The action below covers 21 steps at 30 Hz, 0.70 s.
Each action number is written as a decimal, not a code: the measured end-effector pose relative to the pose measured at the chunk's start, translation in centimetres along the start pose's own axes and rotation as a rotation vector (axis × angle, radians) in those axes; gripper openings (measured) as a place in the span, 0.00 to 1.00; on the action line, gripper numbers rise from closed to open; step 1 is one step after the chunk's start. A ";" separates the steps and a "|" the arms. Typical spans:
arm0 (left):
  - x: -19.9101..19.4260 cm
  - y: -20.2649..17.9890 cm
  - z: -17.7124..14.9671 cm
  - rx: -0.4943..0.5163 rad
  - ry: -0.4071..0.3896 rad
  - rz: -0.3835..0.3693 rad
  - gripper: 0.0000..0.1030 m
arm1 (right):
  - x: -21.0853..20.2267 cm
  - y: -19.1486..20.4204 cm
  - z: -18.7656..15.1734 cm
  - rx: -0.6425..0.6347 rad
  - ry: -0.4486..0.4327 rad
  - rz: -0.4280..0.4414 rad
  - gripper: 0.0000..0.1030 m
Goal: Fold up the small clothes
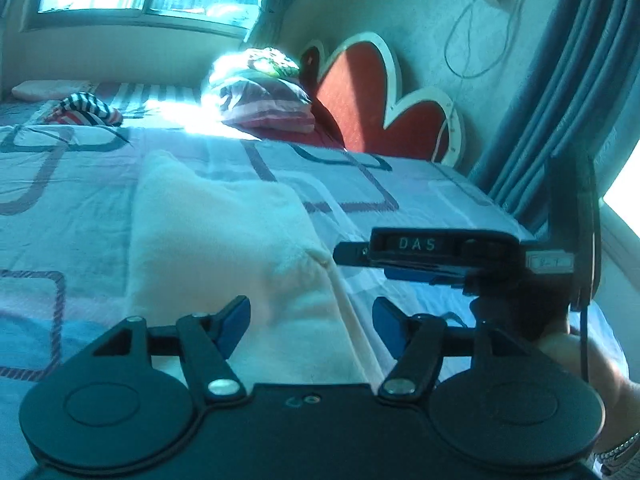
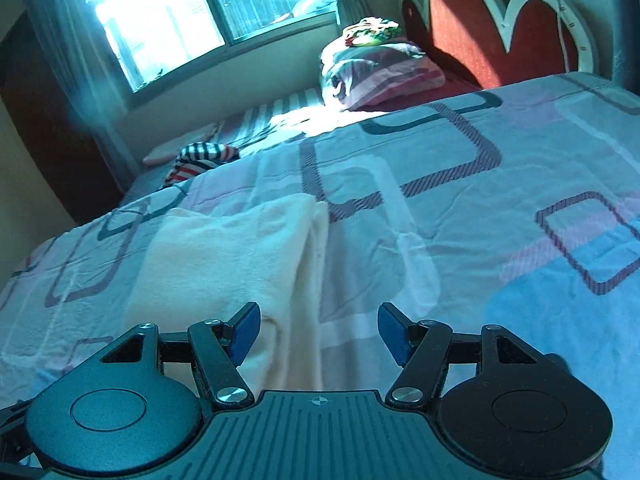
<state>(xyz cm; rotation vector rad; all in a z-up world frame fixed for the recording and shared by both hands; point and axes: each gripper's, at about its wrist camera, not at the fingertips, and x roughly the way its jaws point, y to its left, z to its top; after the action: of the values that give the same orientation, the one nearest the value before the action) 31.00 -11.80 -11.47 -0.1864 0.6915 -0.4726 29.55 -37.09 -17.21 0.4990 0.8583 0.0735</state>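
both grippers (image 1: 311, 326) (image 2: 319, 332) released over the folded cream cloth's (image 2: 224, 256) edge, open bedsheet (image 2: 480, 220) around.

Left gripper (image 1: 311, 326): black body, two round discs, blue finger pads (image 1: 235, 322), silver pivot screws showing. Right gripper (image 2: 319, 334): same build, ribbed black deck carrying crosshair mark. At 3 o'clock in left wrist view, right unit displaying "DAS" lettering, white label, black cable trailing; hand (image 1: 580, 364) wearing metal wristband (image 1: 618, 450).
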 end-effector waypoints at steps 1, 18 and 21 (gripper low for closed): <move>-0.5 0.6 0.2 -0.018 -0.022 0.028 0.66 | 0.4 0.5 -0.1 -0.004 0.007 0.014 0.63; 3.0 7.6 1.2 -0.161 0.025 0.223 0.64 | 4.9 1.9 0.3 0.009 0.119 0.089 0.13; 3.3 7.2 1.4 -0.161 0.019 0.211 0.64 | 4.0 2.1 1.1 -0.042 0.083 0.064 0.12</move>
<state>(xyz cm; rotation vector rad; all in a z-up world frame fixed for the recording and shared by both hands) 36.74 -7.07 -14.56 -0.2580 0.7592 -0.2167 33.29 -34.67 -18.45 0.4864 0.9197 0.1715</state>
